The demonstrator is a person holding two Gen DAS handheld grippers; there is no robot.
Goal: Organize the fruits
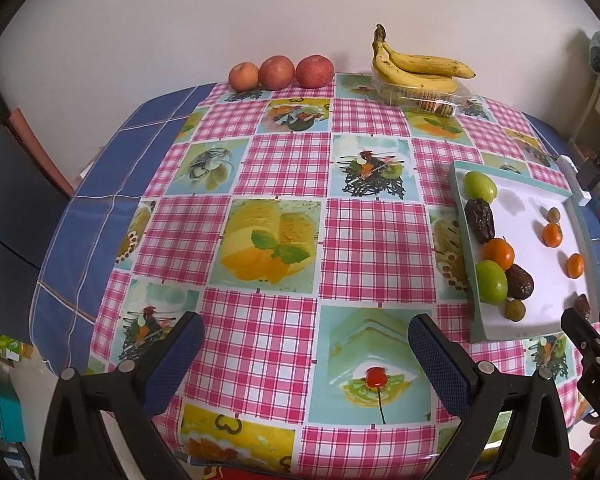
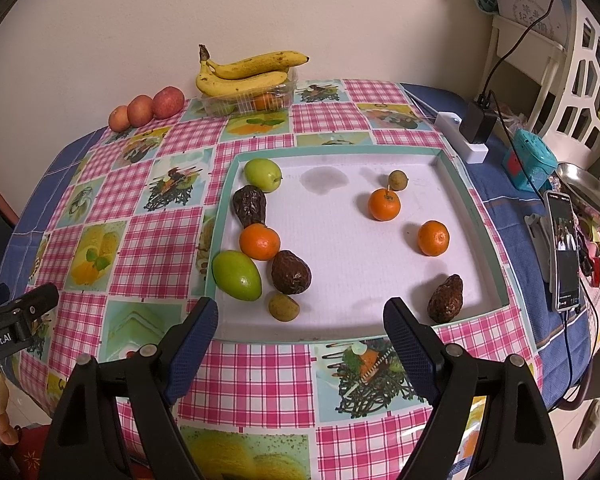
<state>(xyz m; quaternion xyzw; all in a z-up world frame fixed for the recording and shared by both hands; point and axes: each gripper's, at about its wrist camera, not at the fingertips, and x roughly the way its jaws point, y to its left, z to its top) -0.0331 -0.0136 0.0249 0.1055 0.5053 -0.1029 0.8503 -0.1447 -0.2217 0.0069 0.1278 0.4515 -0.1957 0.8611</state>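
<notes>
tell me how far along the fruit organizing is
Little looks done: the three apples sit lined up by the wall. In hand: nothing, the left gripper and right gripper are both open and empty. Left: the oranges, green fruits and dark brown fruits lie mixed in the tray.

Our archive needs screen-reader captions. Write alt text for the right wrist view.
The open right gripper hovers at the near edge of a shallow white tray holding three oranges, two green fruits, three dark wrinkled fruits and two small brownish ones. Behind it, on the pink checked tablecloth, sit bananas and three apples.
</notes>
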